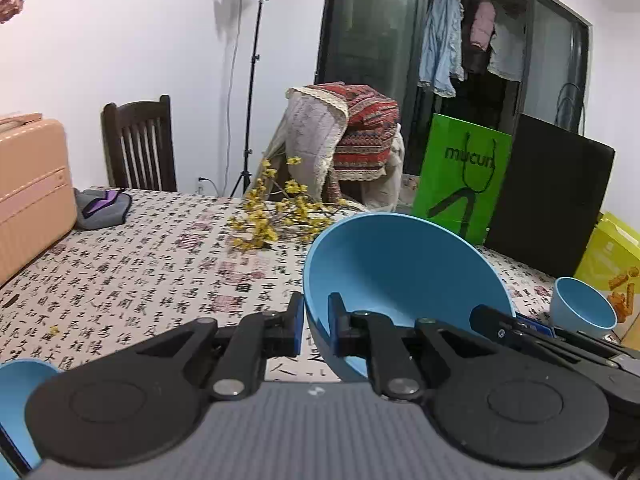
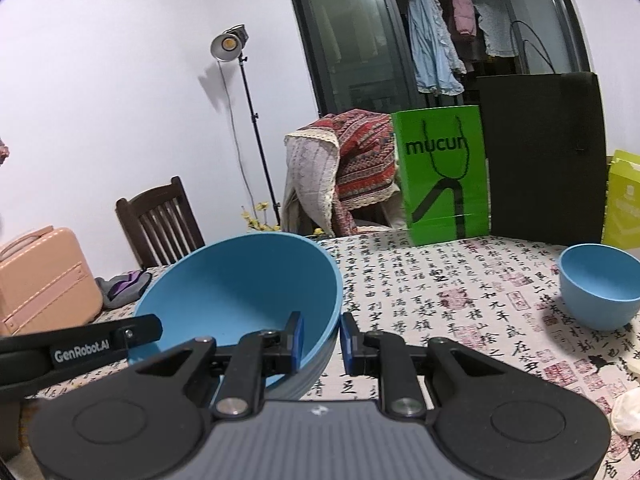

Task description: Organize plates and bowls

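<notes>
A large blue bowl is held tilted above the patterned tablecloth, pinched from both sides. My left gripper is shut on the bowl's left rim, one pad inside and one outside. My right gripper is shut on the same large blue bowl at its right rim. The right gripper's arm shows at the right of the left wrist view. A small blue bowl stands upright on the table to the right, seen again as the small blue bowl. Another blue dish peeks in at the lower left edge.
A peach suitcase and a grey cloth lie at the table's left. Yellow flower sprigs lie at the far side. A green bag, a black board and a yellow bag stand at the back right. White crumpled material lies near right.
</notes>
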Demonstrator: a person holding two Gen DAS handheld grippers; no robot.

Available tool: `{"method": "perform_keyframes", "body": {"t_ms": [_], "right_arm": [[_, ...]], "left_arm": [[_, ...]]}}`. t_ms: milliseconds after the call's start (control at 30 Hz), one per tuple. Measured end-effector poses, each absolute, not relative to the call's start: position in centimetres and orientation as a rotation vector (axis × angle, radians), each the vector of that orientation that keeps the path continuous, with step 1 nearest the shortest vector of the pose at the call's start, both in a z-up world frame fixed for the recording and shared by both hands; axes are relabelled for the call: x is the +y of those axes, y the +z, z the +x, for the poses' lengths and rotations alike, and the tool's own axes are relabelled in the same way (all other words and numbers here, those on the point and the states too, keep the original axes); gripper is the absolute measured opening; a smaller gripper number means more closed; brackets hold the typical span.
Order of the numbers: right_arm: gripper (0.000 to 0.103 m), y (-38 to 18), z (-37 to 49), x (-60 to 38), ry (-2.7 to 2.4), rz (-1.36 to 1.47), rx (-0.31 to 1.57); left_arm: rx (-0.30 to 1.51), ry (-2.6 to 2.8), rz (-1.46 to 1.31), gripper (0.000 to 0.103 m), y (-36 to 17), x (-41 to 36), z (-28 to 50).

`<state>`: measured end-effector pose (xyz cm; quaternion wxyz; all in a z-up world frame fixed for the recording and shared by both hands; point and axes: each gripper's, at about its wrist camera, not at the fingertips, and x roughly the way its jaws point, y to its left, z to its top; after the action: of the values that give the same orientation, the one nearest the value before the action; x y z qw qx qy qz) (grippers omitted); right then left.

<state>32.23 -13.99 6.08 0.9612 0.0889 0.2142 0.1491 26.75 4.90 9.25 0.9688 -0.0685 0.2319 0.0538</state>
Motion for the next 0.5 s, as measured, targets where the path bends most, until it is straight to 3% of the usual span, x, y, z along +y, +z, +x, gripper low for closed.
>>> {"method": "perform_keyframes", "body": {"t_ms": [500], "right_arm": [[0.019,6.2,31.6,-10.1,0.395,0.164,0.438]], "left_arm": [[0.457,0.197,-0.162,0.012,9.5,8.3,24.6]]}}
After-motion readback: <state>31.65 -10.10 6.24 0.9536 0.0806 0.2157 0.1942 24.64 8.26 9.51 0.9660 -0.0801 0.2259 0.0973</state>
